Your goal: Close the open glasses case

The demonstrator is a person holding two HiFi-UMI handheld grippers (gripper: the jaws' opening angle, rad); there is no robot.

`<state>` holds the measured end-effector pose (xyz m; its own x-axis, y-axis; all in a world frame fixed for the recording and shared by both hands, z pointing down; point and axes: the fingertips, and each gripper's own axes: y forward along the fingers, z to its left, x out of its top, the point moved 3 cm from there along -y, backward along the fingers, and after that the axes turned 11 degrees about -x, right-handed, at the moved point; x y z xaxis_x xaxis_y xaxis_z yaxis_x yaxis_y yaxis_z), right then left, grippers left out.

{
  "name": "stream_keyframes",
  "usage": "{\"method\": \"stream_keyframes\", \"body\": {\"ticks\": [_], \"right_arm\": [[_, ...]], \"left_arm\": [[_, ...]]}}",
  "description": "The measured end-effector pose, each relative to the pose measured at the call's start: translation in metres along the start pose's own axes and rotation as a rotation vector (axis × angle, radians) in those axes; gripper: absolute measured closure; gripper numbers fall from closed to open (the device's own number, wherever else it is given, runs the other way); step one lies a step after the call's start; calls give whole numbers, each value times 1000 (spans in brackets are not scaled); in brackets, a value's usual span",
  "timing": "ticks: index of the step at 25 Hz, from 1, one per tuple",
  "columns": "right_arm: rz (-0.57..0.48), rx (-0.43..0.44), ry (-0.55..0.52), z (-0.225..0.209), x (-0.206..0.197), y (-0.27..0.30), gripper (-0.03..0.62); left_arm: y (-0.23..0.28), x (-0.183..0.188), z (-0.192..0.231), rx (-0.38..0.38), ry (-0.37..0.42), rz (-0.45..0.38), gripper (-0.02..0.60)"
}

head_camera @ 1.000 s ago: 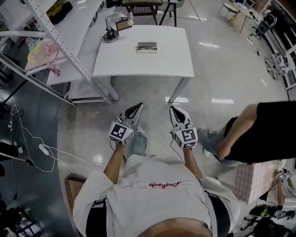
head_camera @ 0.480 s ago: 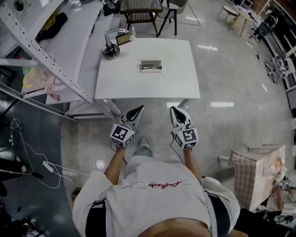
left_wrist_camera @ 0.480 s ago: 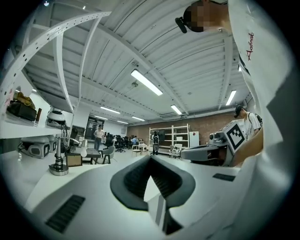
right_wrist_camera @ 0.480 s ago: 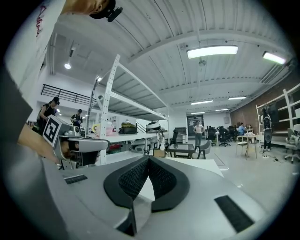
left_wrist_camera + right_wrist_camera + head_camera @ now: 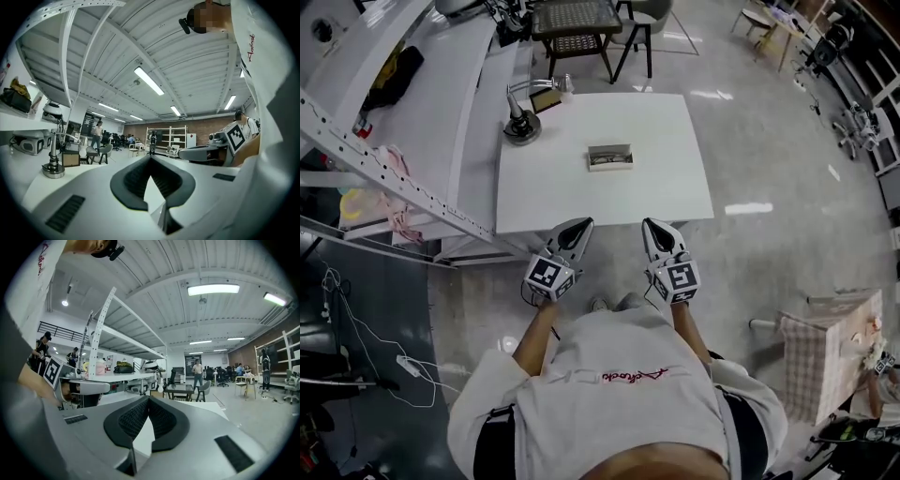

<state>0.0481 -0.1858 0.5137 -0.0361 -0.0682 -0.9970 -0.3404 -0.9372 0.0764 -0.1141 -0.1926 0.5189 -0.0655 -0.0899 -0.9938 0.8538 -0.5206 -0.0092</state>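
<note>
Table [image 5: 670,178] with the open glasses case [image 5: 610,157] has drawn nearer; left tool [image 5: 578,228] and right tool [image 5: 654,228], both closed and empty, remain short of it

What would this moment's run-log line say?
stage: pre-reach | left tool: shut, empty | right tool: shut, empty | small grey rectangular glasses case: open, untouched, mid white square table

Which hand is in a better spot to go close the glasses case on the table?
Left, barely. The left gripper and right gripper both sit shut and empty at the table's near edge, short of the open glasses case; the left lines up slightly closer.
</note>
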Motion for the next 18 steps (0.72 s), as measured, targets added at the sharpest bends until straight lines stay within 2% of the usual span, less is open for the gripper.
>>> {"method": "stream_keyframes", "body": {"ticks": [4, 11, 18], "right_arm": [[13, -5, -2, -5, -5, 14, 562], [7, -14, 10, -25, -7, 50, 562], [-10, 11, 15, -60, 0, 101, 562]], "left_arm": [[9, -5, 13, -6, -25, 8, 566], [35, -9, 44, -8, -26, 19, 566], [78, 2, 83, 12, -26, 2, 566]]}}
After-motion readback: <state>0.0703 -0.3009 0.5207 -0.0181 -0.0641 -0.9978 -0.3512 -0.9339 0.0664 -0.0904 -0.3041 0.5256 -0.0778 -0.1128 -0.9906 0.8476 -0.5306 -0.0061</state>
